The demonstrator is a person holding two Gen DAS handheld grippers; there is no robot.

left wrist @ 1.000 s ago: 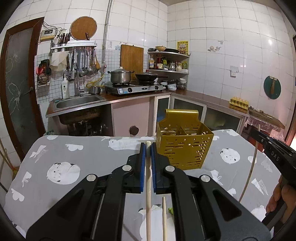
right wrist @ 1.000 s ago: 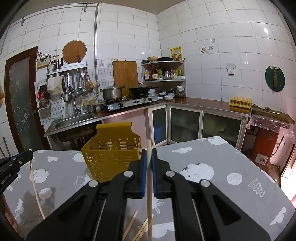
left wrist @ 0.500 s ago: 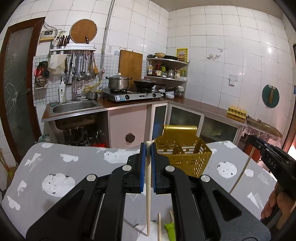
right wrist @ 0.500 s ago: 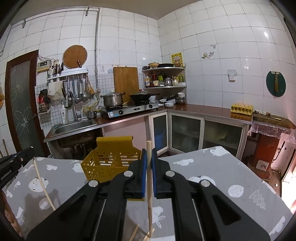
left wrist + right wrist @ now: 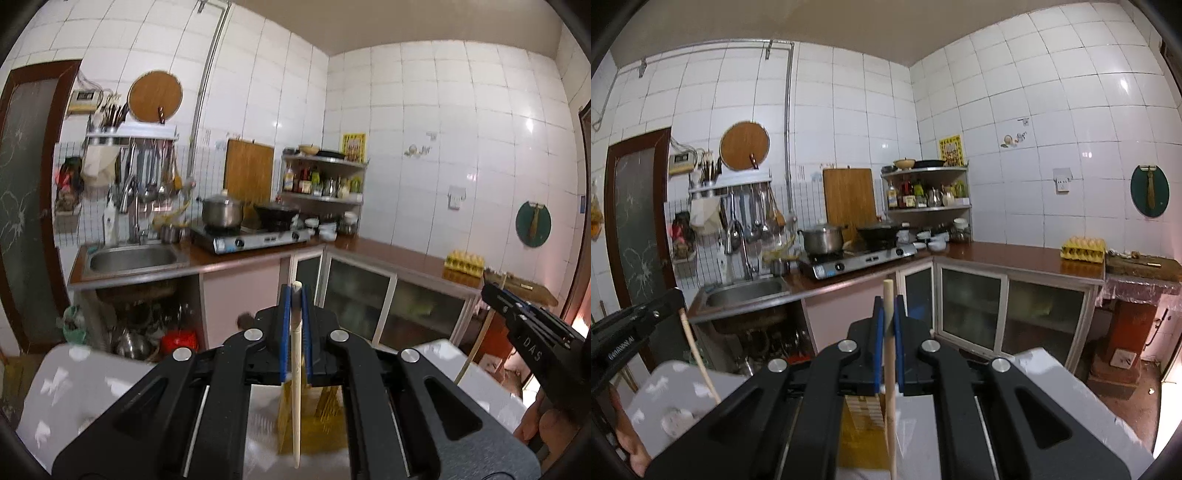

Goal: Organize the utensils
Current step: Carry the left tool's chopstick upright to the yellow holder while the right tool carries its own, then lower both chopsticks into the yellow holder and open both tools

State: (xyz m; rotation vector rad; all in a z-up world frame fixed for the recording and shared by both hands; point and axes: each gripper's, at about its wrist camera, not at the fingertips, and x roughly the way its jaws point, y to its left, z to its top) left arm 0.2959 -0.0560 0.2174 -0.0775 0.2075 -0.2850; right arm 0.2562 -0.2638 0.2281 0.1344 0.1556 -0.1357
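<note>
Table sits low in both views with the yellow caddy standing on it just past your jaws, so you're high enough to bring the sticks down into it from above. Left gripper is clamped narrow on a chopstick, right gripper clamped the same on the other chopstick. Each stick hangs near-vertical, gripped near its top so the long end can enter a slot first, I'd guess.
</note>
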